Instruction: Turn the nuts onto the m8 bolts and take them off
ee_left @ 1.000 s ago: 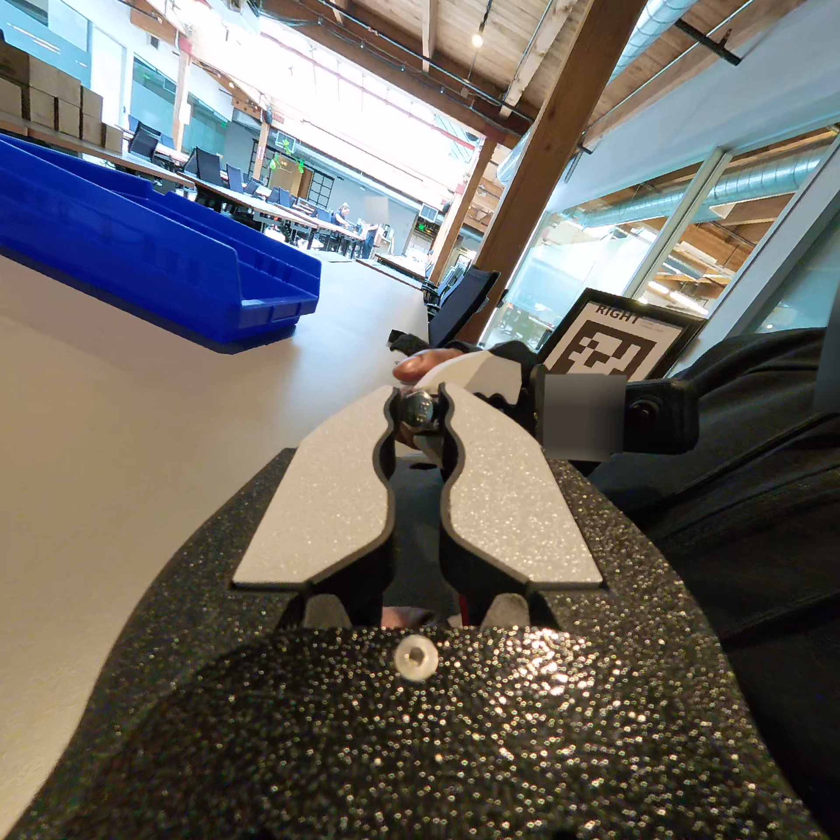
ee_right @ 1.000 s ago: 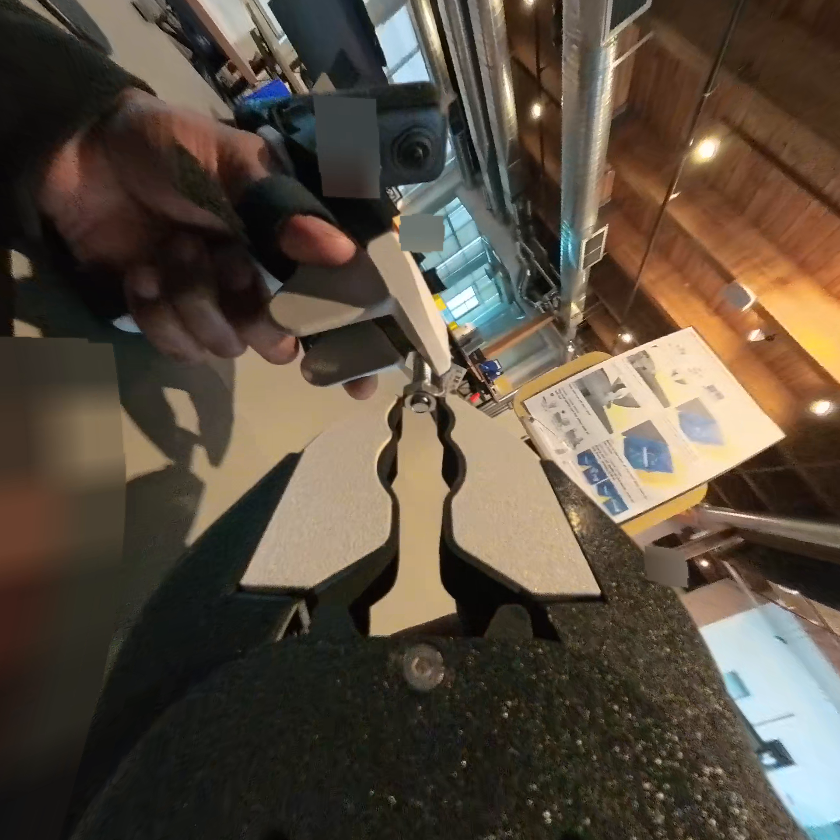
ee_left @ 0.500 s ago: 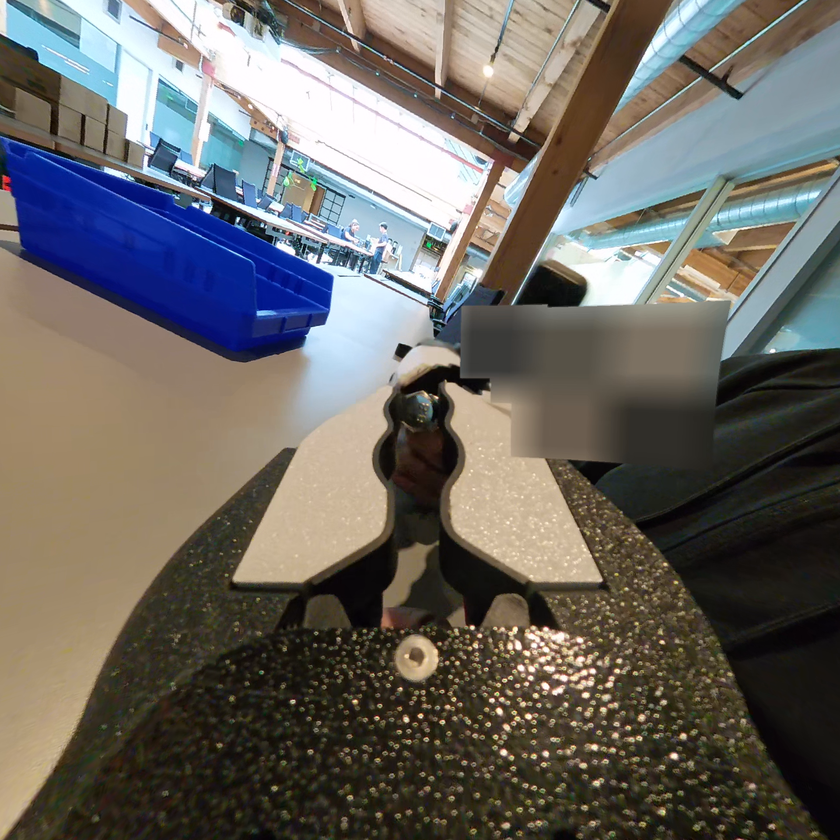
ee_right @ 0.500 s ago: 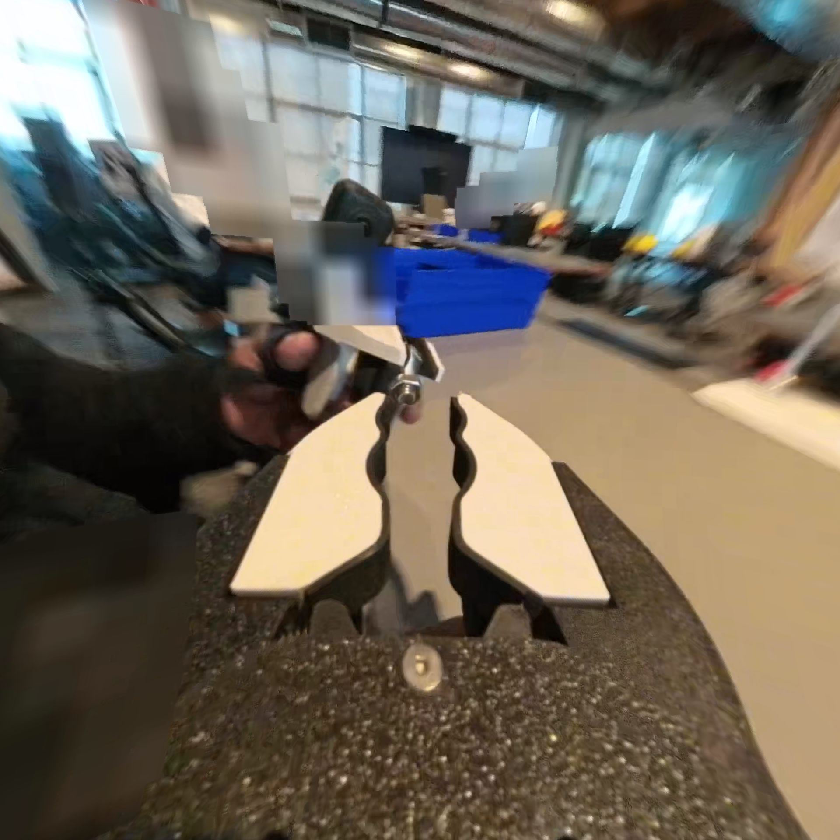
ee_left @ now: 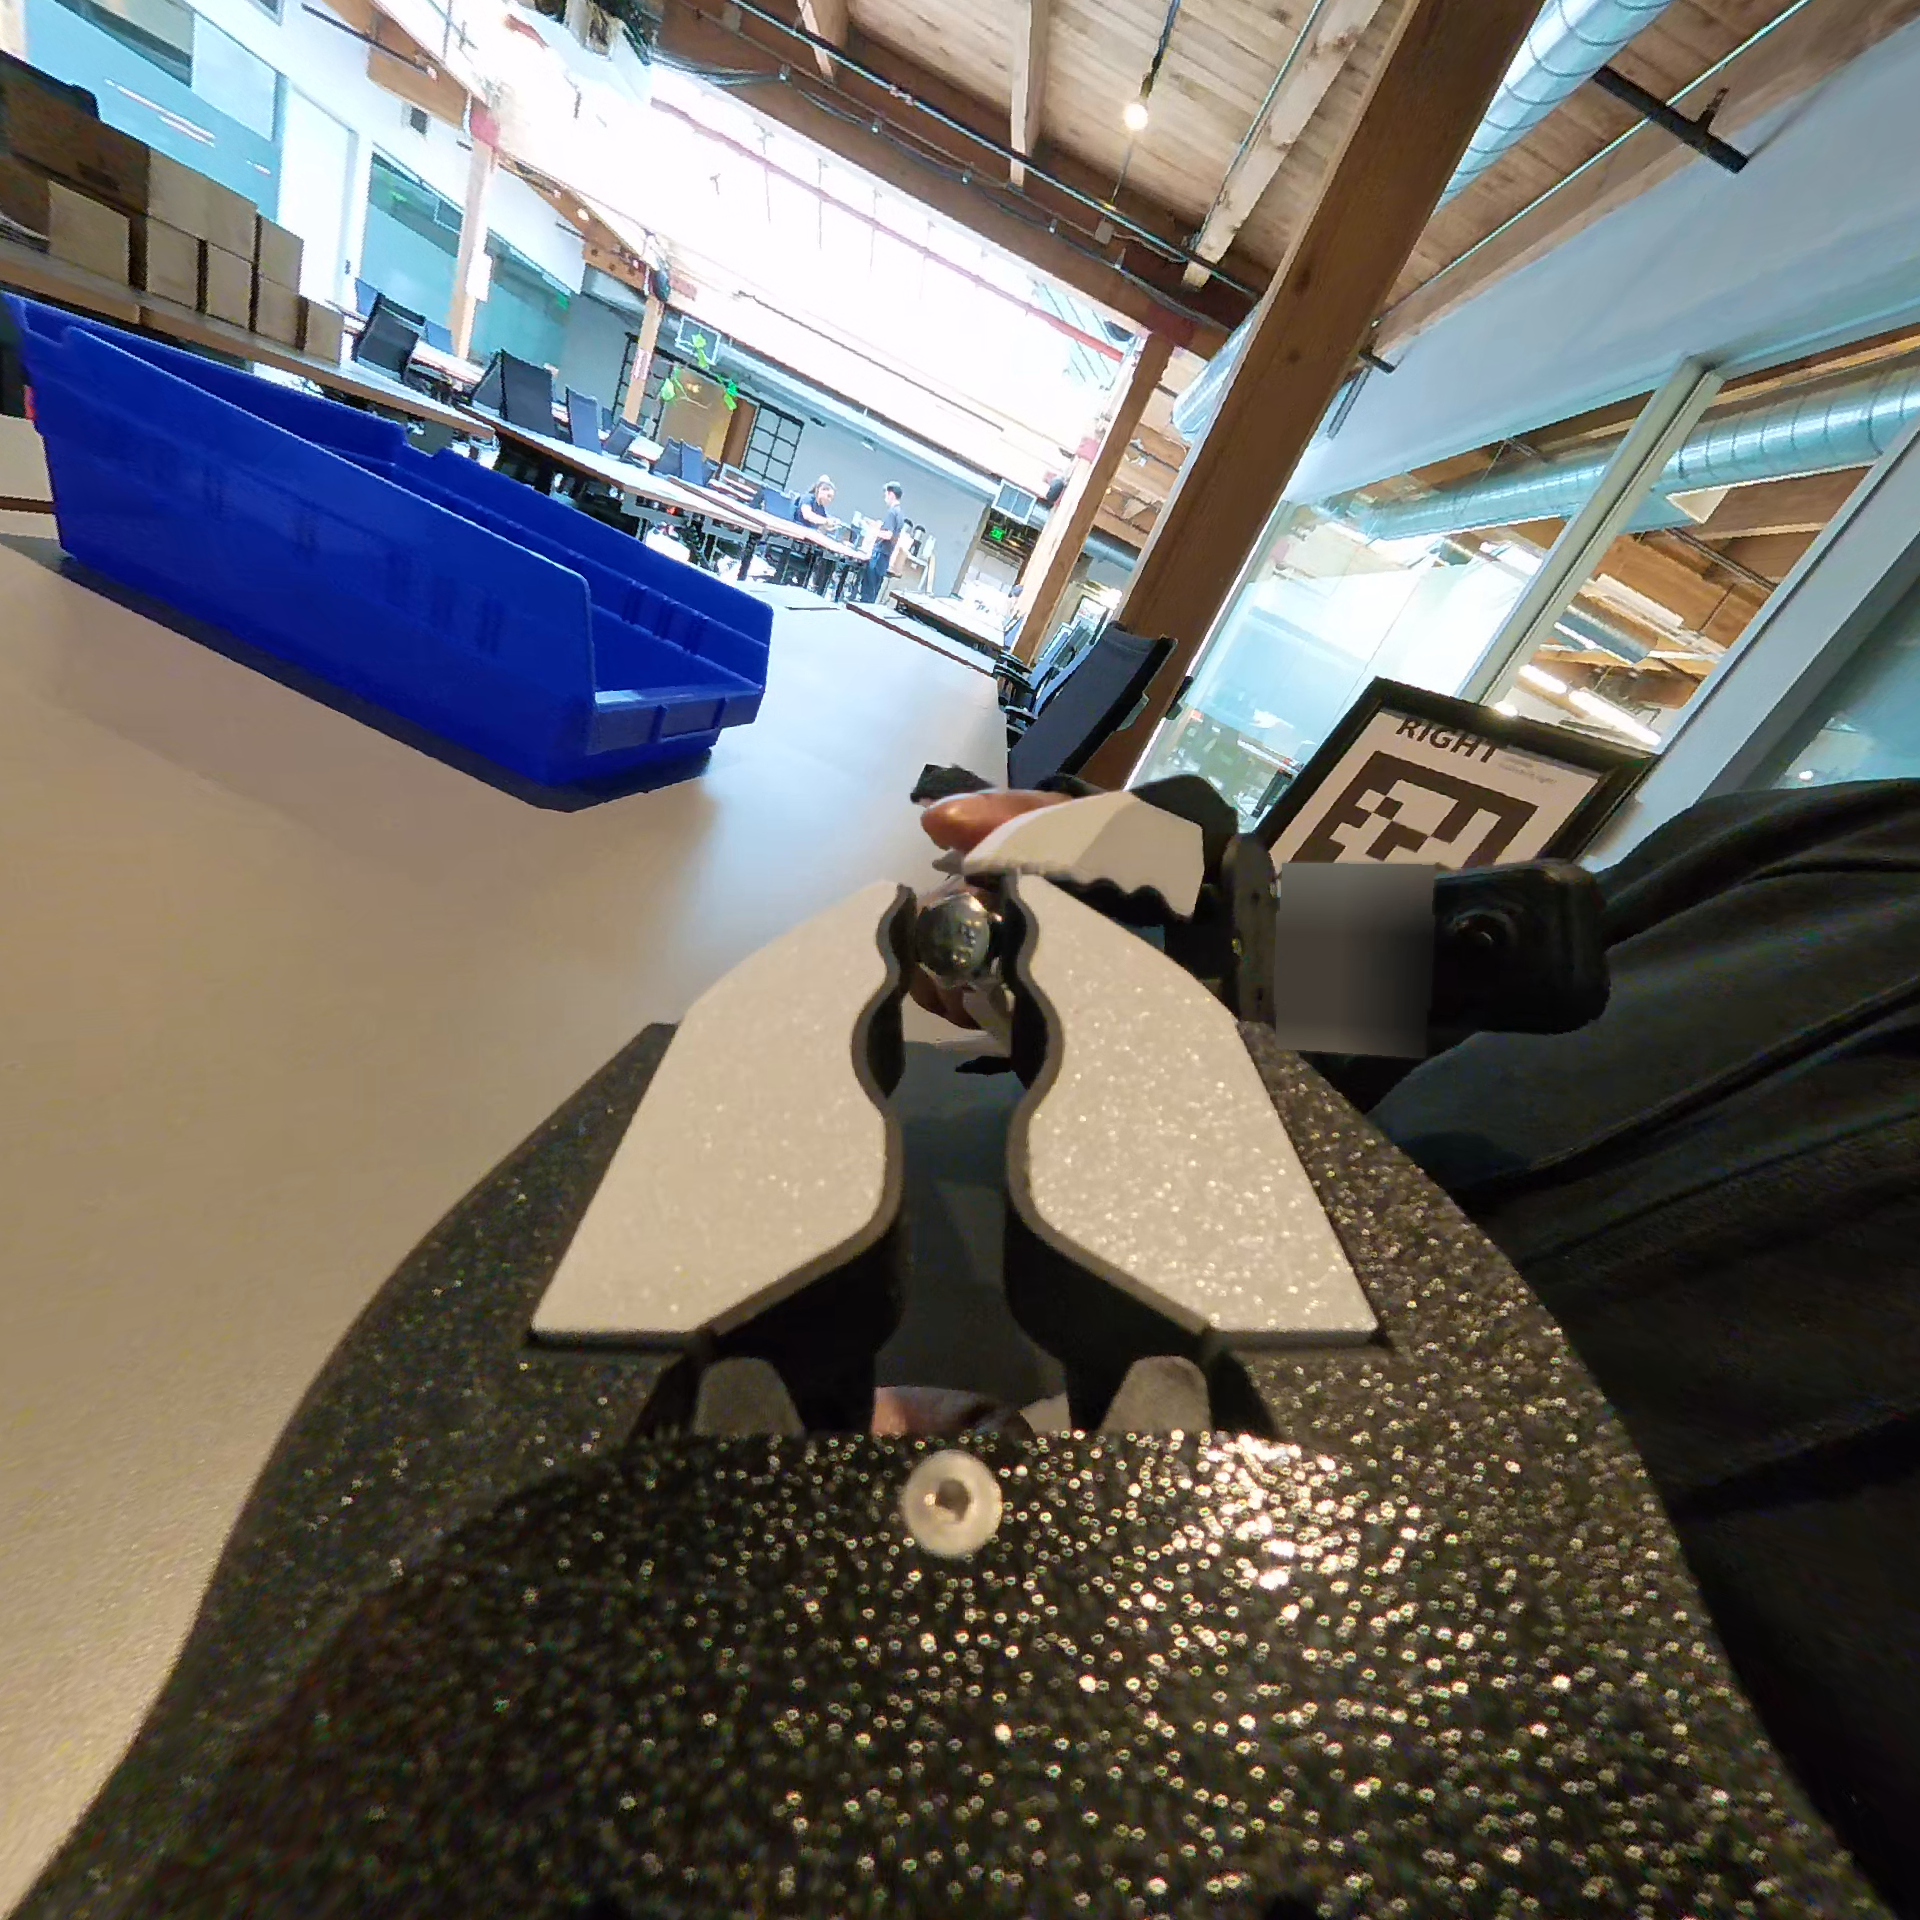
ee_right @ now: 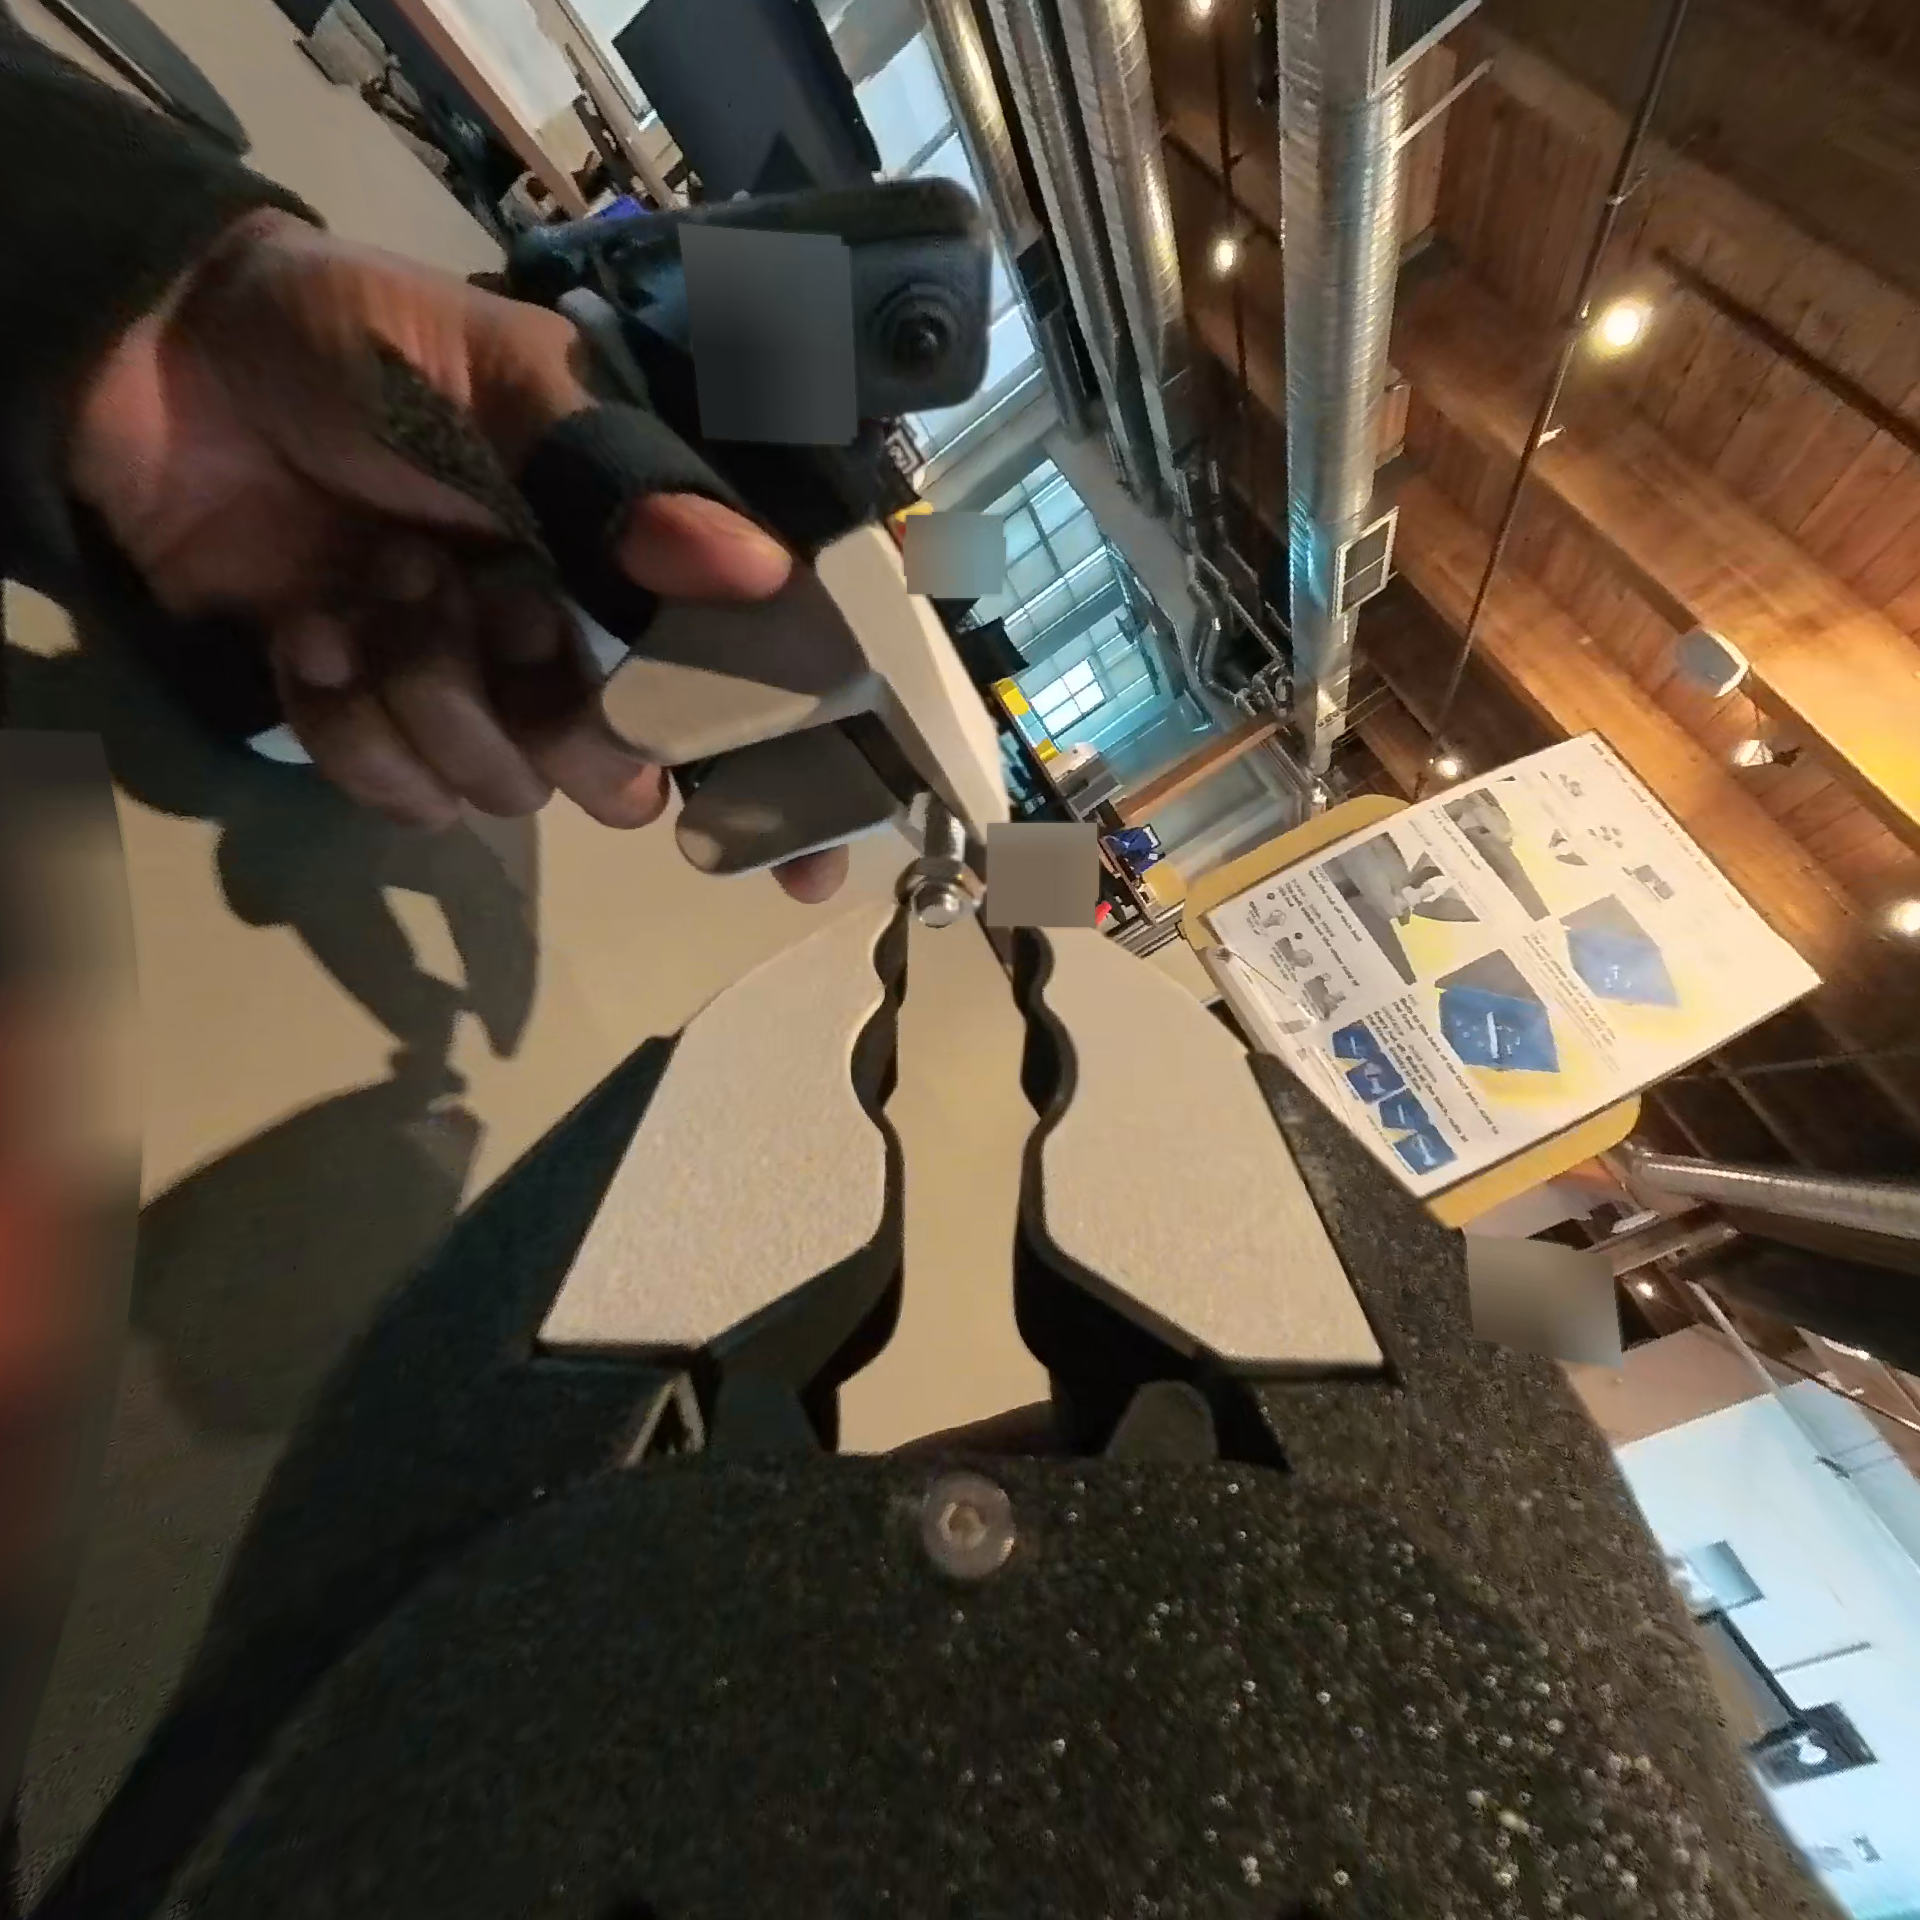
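Observation:
In the left wrist view my left gripper point(ee_left: 956, 920) is shut on the head of a silver bolt point(ee_left: 958, 940) and holds it above the table. Just beyond it is my right gripper point(ee_left: 1081, 862), held in a hand, with one finger above the bolt's far end and one below. In the right wrist view my right gripper point(ee_right: 961, 930) has its jaws a little apart. The nut point(ee_right: 935, 902) sits on the bolt's threaded end point(ee_right: 940, 831), close to my left fingertip and not pinched. The left gripper's fingers point(ee_right: 769, 748) hold the bolt from the other side.
A long blue bin point(ee_left: 416, 613) stands on the grey table point(ee_left: 260, 987) at the far left. A dark sleeve point(ee_left: 1714, 1143) fills the right side. A picture sheet on a yellow board point(ee_right: 1507, 987) stands to the right.
The right gripper let go of the nut, opened and rolled level, then rolled back to the nut with its jaws partly closed. The left gripper kept its hold on the bolt.

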Demonstrator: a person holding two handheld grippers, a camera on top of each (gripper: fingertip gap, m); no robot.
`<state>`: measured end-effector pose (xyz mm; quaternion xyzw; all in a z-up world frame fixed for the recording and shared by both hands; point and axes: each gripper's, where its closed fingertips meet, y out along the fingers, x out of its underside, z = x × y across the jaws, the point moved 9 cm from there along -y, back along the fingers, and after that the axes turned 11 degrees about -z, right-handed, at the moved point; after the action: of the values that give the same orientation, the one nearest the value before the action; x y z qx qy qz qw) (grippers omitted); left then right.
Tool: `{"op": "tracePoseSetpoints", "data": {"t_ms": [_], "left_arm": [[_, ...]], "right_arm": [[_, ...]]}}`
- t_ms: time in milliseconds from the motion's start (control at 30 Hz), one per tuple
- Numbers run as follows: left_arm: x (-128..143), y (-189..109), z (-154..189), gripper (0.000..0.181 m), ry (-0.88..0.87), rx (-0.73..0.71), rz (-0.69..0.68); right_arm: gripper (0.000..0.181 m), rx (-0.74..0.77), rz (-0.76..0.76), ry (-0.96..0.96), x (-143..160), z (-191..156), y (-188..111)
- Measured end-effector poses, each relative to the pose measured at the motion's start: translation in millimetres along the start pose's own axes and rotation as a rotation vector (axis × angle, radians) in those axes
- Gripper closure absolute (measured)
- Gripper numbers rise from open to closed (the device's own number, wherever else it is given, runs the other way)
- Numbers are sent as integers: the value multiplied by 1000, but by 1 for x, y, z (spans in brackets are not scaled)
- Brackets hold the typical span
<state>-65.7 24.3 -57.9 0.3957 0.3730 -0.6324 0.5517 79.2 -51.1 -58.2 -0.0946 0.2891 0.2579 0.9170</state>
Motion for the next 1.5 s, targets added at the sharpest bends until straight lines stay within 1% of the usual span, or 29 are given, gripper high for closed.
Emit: {"op": "tracePoseSetpoints", "data": {"t_ms": [100, 333, 433, 500, 600, 700, 767, 833, 867, 1000, 1033, 1067, 1100, 1167, 1200, 1267, 1333, 1400, 1433, 1500], "left_arm": [[0, 0, 0, 166, 1, -7, 0], [0, -2, 0, 166, 0, -23, 19], [-1, -3, -1, 166, -9, -21, 29], [-1, -3, -1, 166, -11, -18, 26], [0, -2, 0, 166, -7, -14, 13], [0, 0, 1, 166, -2, -9, -4], [0, 1, 1, 166, 4, -10, -7], [0, 1, 1, 166, 6, -2, -6], [0, 1, 2, 166, 7, 1, -4], [0, 1, 5, 166, 42, 20, -3], [1, 2, 6, 166, 48, 20, -1], [0, 2, 6, 166, 48, 17, 7], [0, 2, 5, 166, 43, 10, 15], [-1, 0, 4, 167, 31, 6, 38], [-1, -1, 3, 167, 25, 3, 51], [-2, -2, 1, 167, 13, 1, 57], [-1, -1, 1, 166, 14, -5, 55], [-1, -1, 2, 166, 21, -10, 49], [-1, 0, 2, 166, 24, -11, 46], [-1, 1, 3, 166, 31, -13, 38]], "right_arm": [[168, -21, -7, -7, -1, -4, 1], [173, -63, -2, 119, 0, 1, 1], [163, -70, 22, 88, 0, -2, 0], [156, -54, 10, 47, -1, -5, 2], [153, -33, -4, 11, -1, -9, 4], [166, 4, -15, 26, -1, -8, 5], [166, -16, -18, 75, -1, -6, 5], [166, -103, -15, 207, -1, -2, 4], [166, -186, -16, 328, -1, 1, 5], [166, -663, 19, 1000, 11, 16, 10], [166, -748, 40, 1104, 15, 18, 12], [165, -777, 72, 1144, 18, 18, 13], [159, -747, 99, 1132, 20, 19, 13], [151, -602, 109, 988, 19, 19, 11], [148, -510, 95, 870, 17, 19, 10], [147, -308, 73, 604, 11, 16, 6], [147, -150, 50, 356, 5, 8, 3], [150, -58, 19, 190, 0, -1, 4], [150, -32, 3, 148, -1, -4, 5], [157, 0, -17, 135, -3, -8, 7]]}}
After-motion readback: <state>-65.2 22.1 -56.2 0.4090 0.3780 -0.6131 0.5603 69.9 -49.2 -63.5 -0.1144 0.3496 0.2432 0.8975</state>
